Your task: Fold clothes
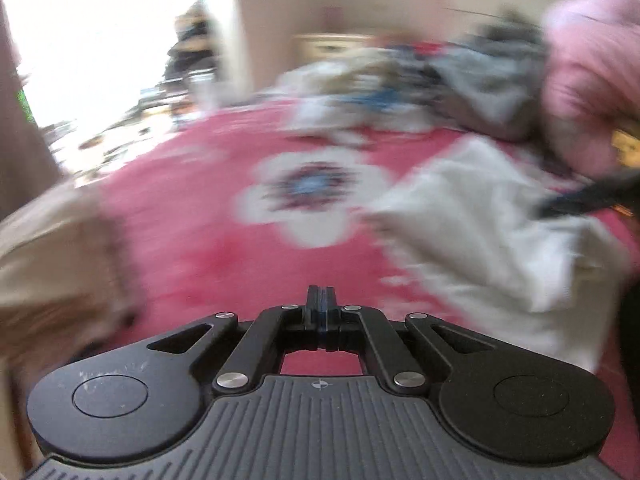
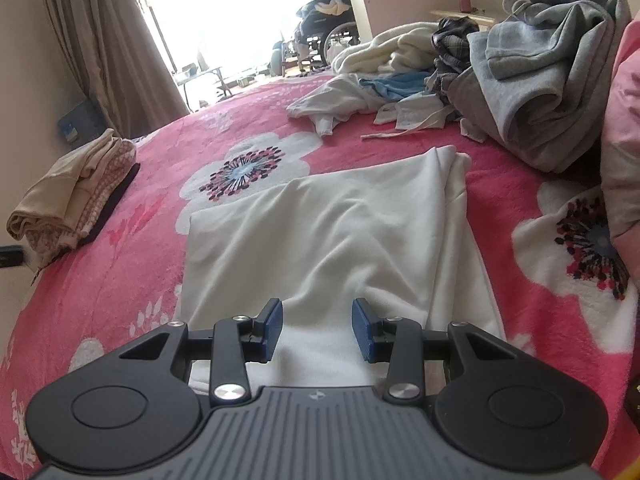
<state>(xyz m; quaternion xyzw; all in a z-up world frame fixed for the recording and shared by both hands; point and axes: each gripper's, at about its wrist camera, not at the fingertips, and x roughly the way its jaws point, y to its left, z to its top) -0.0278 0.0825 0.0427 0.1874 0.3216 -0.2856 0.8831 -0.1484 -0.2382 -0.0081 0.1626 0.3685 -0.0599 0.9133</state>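
Note:
A white garment (image 2: 328,232) lies partly folded and flat on the pink flowered blanket (image 2: 132,264). My right gripper (image 2: 317,328) hangs just over its near edge, open, with its blue pads (image 2: 274,326) apart and only cloth below the gap. In the blurred left wrist view, my left gripper (image 1: 321,300) is shut with nothing between its fingers. It hovers over bare blanket (image 1: 208,248), to the left of the white garment (image 1: 480,240). A dark shape (image 1: 592,198) over the garment's right side is too blurred to identify.
A folded stack of beige clothes (image 2: 72,200) sits at the bed's left edge. Unfolded clothes (image 2: 400,76) and a grey sweatshirt (image 2: 548,80) are heaped at the back right. A pink pillow or quilt (image 2: 624,140) lines the right side. Curtain (image 2: 100,32) and bright doorway stand beyond.

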